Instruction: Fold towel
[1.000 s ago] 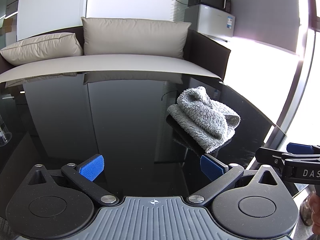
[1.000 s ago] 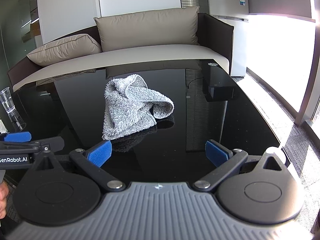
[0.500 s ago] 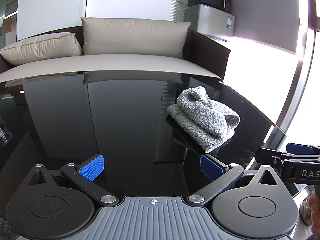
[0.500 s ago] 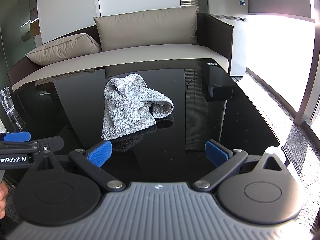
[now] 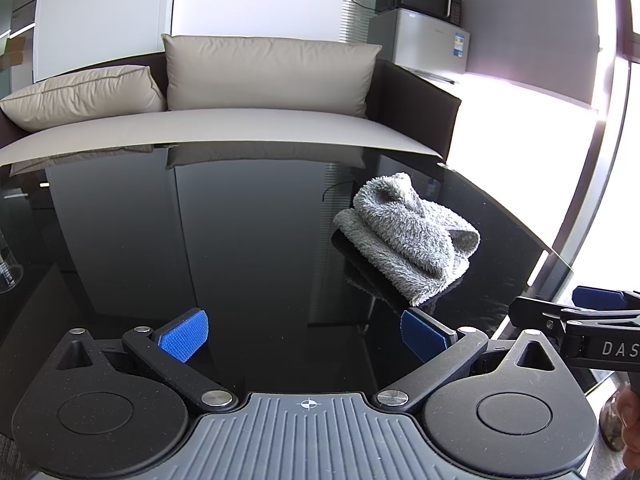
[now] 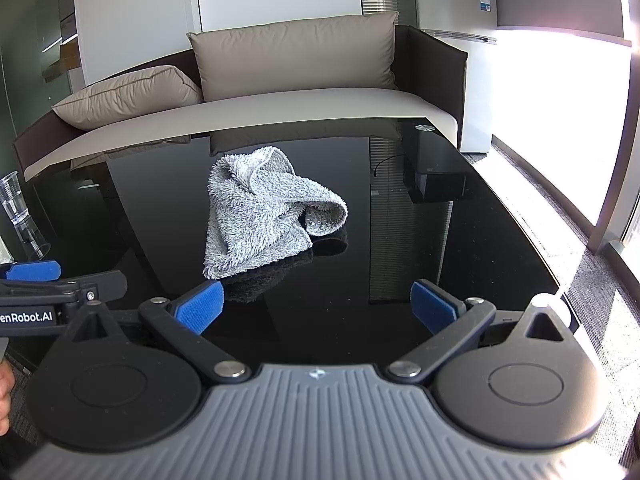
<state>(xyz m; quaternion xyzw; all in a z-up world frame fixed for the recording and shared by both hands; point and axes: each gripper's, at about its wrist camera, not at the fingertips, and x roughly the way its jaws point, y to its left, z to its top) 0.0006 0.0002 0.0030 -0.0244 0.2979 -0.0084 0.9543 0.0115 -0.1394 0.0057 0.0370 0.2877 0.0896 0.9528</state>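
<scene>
The towel [image 6: 267, 204] lies rumpled near the bench's [image 6: 460, 248] far edge. Both the left gripper [image 5: 303, 338] and the right gripper [image 6: 317, 307] hover with fingers released; next they must find its corners.

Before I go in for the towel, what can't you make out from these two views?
- Towel corners and hems: bunched on the table, its folds hide them in both views.
- Towel's underside: out of sight, only a dark reflection shows.
- Cup: cut off by the right view's left edge.
- Fridge label: too small to read.
- Window side: washed out by glare.
</scene>
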